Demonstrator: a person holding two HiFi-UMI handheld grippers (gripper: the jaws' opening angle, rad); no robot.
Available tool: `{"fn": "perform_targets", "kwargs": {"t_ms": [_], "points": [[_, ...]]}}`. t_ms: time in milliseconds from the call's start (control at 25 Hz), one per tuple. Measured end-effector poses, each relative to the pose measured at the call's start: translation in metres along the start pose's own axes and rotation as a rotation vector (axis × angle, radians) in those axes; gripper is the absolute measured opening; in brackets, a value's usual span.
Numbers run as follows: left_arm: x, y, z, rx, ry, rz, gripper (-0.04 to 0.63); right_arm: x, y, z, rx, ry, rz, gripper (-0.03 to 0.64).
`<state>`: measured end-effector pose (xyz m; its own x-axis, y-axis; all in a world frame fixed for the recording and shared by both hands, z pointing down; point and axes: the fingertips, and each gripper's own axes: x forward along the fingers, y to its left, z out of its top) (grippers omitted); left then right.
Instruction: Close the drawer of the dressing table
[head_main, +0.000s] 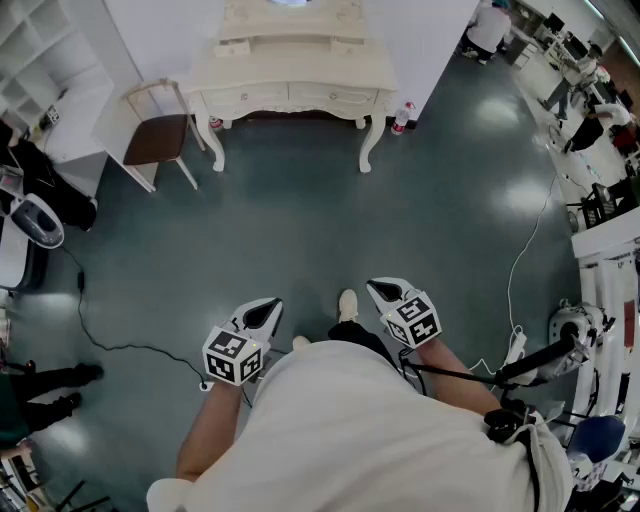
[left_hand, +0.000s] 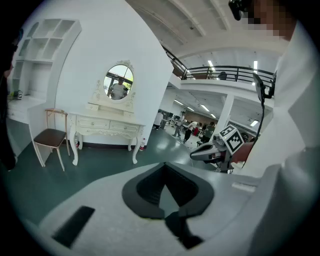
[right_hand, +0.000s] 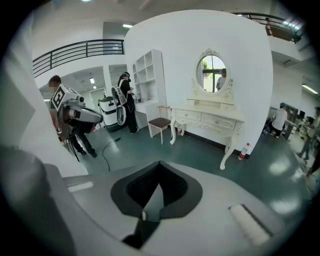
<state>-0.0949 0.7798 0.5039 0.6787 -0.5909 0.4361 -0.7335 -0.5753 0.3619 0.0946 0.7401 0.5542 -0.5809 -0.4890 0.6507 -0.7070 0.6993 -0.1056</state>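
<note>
Teal floor, distant dressing table, jaws together

No legible words, numbers, brand names or signs in any view. Only print: black-and-white square coded markers on cube of left hand-held gripper and on cube of right hand-held gripper. Block patterns only, no letters or digits. Each gripper view shows same kind of marker on the other gripper's cube. Bottle on floor beside dressing table leg: label too small to read.
</note>
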Motion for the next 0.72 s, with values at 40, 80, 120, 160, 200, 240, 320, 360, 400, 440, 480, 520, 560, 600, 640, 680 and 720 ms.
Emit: {"fn": "perform_targets", "kwargs": {"t_ms": [40, 80, 120, 160, 200, 240, 320, 360, 400, 440, 480, 520, 560, 600, 640, 680, 720], "points": [[-0.001, 0.000, 0.001, 0.008, -0.003, 0.000, 0.002, -0.001, 0.001, 0.002, 0.000, -0.006, -0.002, -0.001], [-0.001, 0.000, 0.002, 0.016, -0.005, 0.001, 0.002, -0.001, 0.001, 0.003, 0.001, -0.012, -0.003, -0.002], [-0.002, 0.001, 0.003, 0.023, -0.007, 0.002, 0.002, -0.002, 0.002, 0.004, 0.000, -0.017, -0.004, -0.002], [-0.002, 0.001, 0.003, 0.027, -0.008, 0.004, 0.002, -0.002, 0.003, 0.005, -0.001, -0.021, -0.004, -0.002], [-0.003, 0.001, 0.002, 0.027, -0.010, 0.007, 0.002, -0.003, 0.005, 0.005, -0.004, -0.023, -0.003, -0.002], [-0.005, 0.001, 0.002, 0.025, -0.013, 0.011, 0.002, -0.003, 0.006, 0.006, -0.009, -0.024, 0.001, -0.002], [-0.007, 0.000, 0.001, 0.020, -0.022, 0.017, 0.002, -0.003, 0.009, 0.008, -0.020, -0.032, 0.008, -0.002], [-0.007, 0.000, 0.002, 0.021, -0.025, 0.020, 0.002, -0.001, 0.007, 0.011, -0.024, -0.039, 0.012, -0.002], [-0.003, 0.003, 0.005, 0.023, -0.026, 0.024, 0.002, 0.002, 0.003, 0.015, -0.028, -0.047, 0.017, -0.002], [0.004, 0.008, 0.009, 0.023, -0.025, 0.031, 0.002, 0.008, -0.005, 0.021, -0.029, -0.053, 0.023, -0.002], [0.014, 0.015, 0.015, 0.019, -0.023, 0.041, 0.002, 0.016, -0.016, 0.026, -0.029, -0.054, 0.033, -0.002], [0.026, 0.022, 0.021, 0.011, -0.019, 0.050, 0.002, 0.025, -0.030, 0.032, -0.028, -0.051, 0.045, -0.001], [0.040, 0.029, 0.029, 0.002, -0.015, 0.059, 0.002, 0.034, -0.044, 0.037, -0.029, -0.047, 0.059, 0.000], [0.053, 0.035, 0.037, -0.003, -0.011, 0.068, 0.002, 0.042, -0.059, 0.043, -0.031, -0.042, 0.073, 0.000], [0.064, 0.039, 0.045, -0.005, -0.008, 0.077, 0.002, 0.048, -0.072, 0.049, -0.035, -0.040, 0.086, 0.000], [0.074, 0.042, 0.054, -0.005, -0.006, 0.086, 0.002, 0.053, -0.083, 0.055, -0.037, -0.041, 0.098, 0.000], [0.083, 0.043, 0.062, -0.006, -0.005, 0.094, 0.002, 0.056, -0.094, 0.061, -0.038, -0.044, 0.109, 0.000]]}}
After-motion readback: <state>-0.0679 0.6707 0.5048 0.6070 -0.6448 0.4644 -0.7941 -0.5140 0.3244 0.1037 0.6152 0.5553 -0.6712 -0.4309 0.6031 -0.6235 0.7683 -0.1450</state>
